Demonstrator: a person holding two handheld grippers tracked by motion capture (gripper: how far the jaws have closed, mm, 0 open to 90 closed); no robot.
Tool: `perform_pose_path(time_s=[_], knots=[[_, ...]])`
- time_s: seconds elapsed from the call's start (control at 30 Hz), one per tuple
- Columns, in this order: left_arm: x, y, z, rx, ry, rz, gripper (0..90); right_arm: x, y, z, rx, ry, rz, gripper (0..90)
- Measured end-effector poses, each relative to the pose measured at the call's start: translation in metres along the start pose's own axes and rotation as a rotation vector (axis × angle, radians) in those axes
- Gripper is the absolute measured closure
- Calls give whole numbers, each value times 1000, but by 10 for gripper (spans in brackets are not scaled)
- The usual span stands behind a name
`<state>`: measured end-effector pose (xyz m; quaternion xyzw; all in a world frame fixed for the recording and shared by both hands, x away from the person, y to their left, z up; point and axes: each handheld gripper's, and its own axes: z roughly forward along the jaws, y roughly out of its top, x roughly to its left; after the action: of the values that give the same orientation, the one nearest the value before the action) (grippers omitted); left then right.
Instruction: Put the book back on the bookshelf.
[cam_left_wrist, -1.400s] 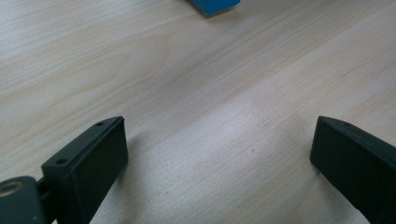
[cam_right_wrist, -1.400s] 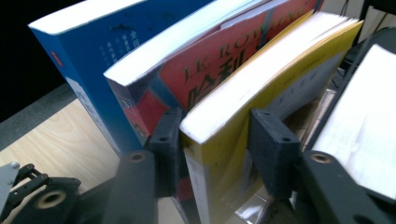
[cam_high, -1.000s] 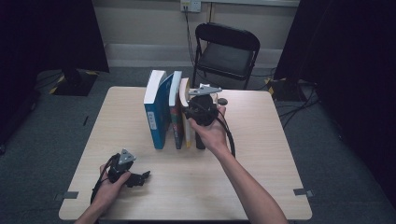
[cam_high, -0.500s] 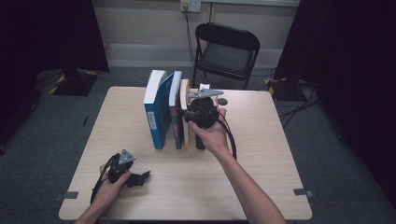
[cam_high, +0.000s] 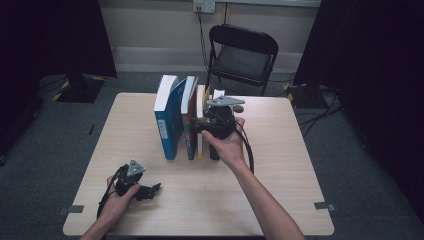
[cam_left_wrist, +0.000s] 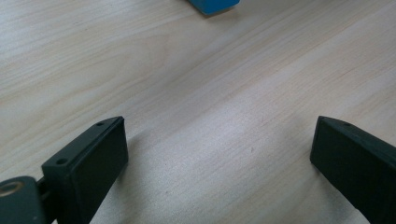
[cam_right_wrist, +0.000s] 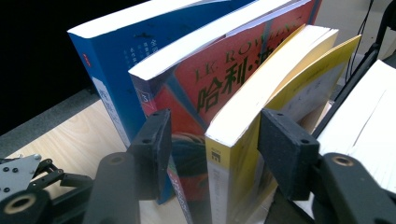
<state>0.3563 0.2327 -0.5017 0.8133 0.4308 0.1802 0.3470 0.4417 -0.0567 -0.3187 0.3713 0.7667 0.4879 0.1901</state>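
A row of books stands upright in the middle of the table (cam_high: 280, 150): a thick blue book (cam_high: 166, 125), a red book (cam_high: 189, 120), a yellow book (cam_high: 200, 125) and a white one (cam_high: 218, 95). My right gripper (cam_high: 200, 126) reaches into the row from the right. Its jaws have just been opening and now straddle the yellow book (cam_right_wrist: 243, 121). The left pad stands off it, in front of the red book (cam_right_wrist: 205, 88); the right pad sits close by the yellow cover. My left gripper (cam_high: 152, 190) rests open on the bare wood at the front left, nothing between its jaws (cam_left_wrist: 217, 149).
A black folding chair (cam_high: 242, 55) stands behind the table's far edge. A black bookend (cam_right_wrist: 350, 74) leans between the yellow book and the white book (cam_right_wrist: 364, 107). Bare wood lies in front of the books and to their right.
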Motion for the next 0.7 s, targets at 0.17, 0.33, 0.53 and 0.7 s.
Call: perform_pose_path(time_s=[0.17, 0.33, 0.53, 0.7], knots=[[0, 0, 0, 0, 0, 0, 38, -1, 0, -3, -13, 15, 12, 392], [0, 0, 0, 0, 0, 0, 39, -1, 0, -7, -18, 19, 10, 357], [0, 0, 0, -1, 0, 0, 38, -5, -1, -12, -25, -2, 6, 423], [0, 0, 0, -1, 0, 0, 38, -4, 2, -9, -13, -35, -11, 449]])
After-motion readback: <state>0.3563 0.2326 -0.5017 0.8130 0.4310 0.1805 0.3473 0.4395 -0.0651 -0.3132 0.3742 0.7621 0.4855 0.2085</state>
